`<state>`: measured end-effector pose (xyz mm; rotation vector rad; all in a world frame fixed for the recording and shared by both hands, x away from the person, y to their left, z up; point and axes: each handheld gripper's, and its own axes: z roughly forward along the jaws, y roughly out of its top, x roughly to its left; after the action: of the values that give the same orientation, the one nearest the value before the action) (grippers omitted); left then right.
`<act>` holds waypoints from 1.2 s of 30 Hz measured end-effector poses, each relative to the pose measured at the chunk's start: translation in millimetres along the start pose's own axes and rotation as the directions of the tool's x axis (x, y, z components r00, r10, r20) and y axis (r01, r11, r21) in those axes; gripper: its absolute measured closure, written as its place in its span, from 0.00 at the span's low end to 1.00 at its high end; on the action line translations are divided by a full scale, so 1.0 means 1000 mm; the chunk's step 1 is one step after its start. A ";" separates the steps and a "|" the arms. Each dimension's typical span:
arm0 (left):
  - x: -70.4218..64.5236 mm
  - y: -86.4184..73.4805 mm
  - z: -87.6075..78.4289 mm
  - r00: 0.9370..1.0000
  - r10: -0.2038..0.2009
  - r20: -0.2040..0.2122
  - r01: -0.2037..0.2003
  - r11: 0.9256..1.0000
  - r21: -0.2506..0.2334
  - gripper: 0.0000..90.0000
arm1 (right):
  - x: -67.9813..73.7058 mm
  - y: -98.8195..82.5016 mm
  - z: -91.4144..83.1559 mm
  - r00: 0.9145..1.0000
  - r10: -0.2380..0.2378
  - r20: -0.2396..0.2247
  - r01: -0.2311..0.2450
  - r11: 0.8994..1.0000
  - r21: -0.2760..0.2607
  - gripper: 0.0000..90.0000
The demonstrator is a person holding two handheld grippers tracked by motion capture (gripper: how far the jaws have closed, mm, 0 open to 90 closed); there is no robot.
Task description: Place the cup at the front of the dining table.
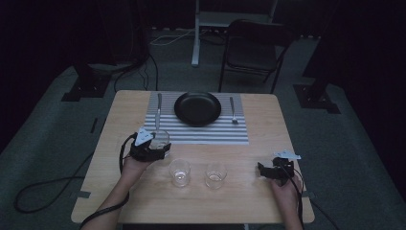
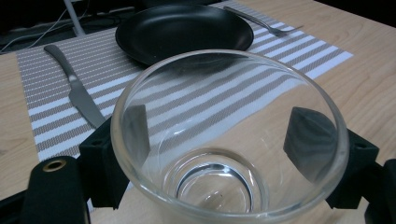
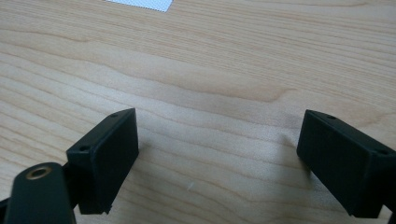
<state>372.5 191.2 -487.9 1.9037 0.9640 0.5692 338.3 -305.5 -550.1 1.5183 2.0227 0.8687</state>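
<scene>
empty glass (image 2: 229, 140) clamped in left tool (image 1: 149, 147); black plate (image 1: 197, 108) bare.

Dim lab/recording rig: dark drapes, cables (image 1: 143, 67) across carpet, folding chair (image 1: 253, 48), rig stand legs (image 1: 195, 33), lone wood bench (image 1: 191, 201) w/ staged place setting.

No readable text, labels, brands or numbers anywhere on the table.
</scene>
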 end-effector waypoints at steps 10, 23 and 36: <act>0.002 0.015 0.017 1.000 -0.009 -0.002 0.009 1.000 0.005 0.22 | 0.000 0.000 0.000 1.000 0.000 0.000 0.000 1.000 0.000 0.14; 0.018 0.030 0.043 0.996 -0.079 -0.030 0.079 0.997 0.001 0.22 | 0.000 0.000 0.000 1.000 0.000 0.000 0.000 1.000 0.000 0.14; 0.032 0.041 0.071 0.993 -0.098 -0.068 0.099 0.995 0.021 0.22 | 0.000 0.000 0.000 1.000 0.000 0.000 0.000 1.000 -0.001 0.14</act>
<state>457.3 168.6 -486.4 1.8575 1.1064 0.5682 338.4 -305.5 -550.1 1.5175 2.0223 0.8696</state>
